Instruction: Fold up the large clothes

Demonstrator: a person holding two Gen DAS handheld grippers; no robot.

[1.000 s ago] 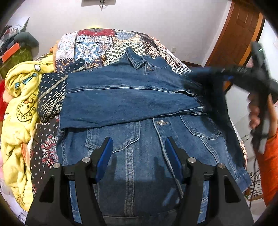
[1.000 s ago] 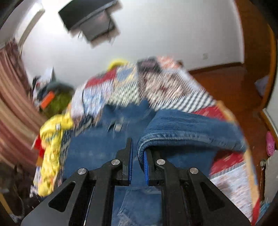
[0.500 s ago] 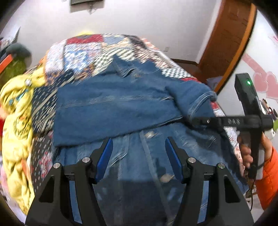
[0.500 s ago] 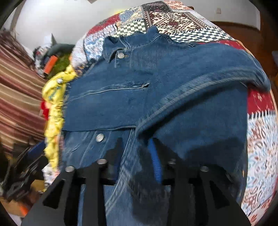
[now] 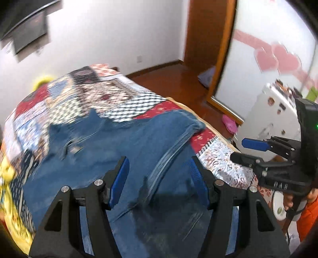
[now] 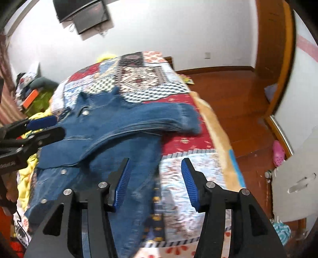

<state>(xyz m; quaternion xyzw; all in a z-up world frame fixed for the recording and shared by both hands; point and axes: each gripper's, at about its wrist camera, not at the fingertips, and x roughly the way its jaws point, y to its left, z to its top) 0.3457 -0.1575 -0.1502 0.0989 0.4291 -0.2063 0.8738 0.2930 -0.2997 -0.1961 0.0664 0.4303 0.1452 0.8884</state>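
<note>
A bed covered by a patchwork quilt [image 6: 174,111] of red, white, blue and checkered squares fills most of both views, standing on a glossy reddish-brown wooden floor [image 6: 238,95] under white walls. Spread across the quilt lies the large blue denim jacket [image 6: 111,127], collar toward the far end of the bed, metal buttons showing down its front; one sleeve [image 6: 169,117] is folded across the chest, its cuff ending near the bed's right edge over a red patch. A crumpled yellow printed cloth [image 6: 27,164] is bunched along the left side of the bed, just beside the jacket. A dark flat screen [image 6: 83,13] hangs on the far wall, and a brown wooden door frame [image 5: 210,39] stands at the right. A small pink slipper [image 6: 278,152] lies on the floor near the frame. The left gripper [image 5: 157,178], black with blue ribbed pads, hovers over the jacket's lower body with its fingers apart and nothing pinched between them; denim lies beneath the gap. The right gripper [image 6: 155,178], of the same make, has its jaws opening, the pads clear of the cloth, with the jacket's edge and the quilt below them. In the left wrist view the right gripper [image 5: 246,150] appears from the side, off the right edge of the bed, held by a hand [image 5: 288,200] with an orange sleeve [image 5: 307,218].
</note>
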